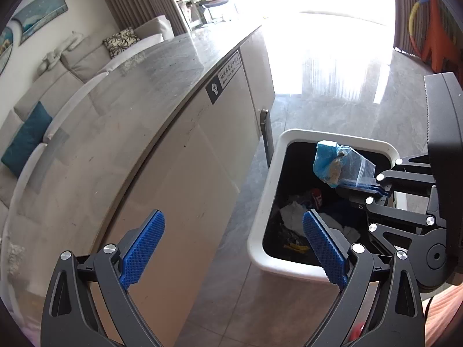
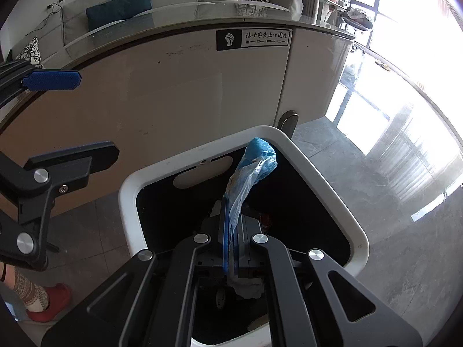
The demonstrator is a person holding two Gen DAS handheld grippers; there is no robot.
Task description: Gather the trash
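The right gripper (image 2: 230, 248) is pinching a clear zip bag (image 1: 337, 163) stuffed with blue plastic, holding it over the open white trash bin (image 1: 292, 141), while the left gripper (image 1: 233, 248) is hovering spread wide and empty beside the marble-topped counter (image 1: 162, 66).

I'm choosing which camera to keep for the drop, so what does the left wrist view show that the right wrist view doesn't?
Only the left wrist view shows the trash already in the bin: white crumpled paper, a yellow scrap, and the left gripper with jaws wide apart and empty.

Only the right wrist view shows the person's red slipper and the whole sticker on the counter.

Both show the white bin, and the right gripper shut on a blue plastic bag above it.
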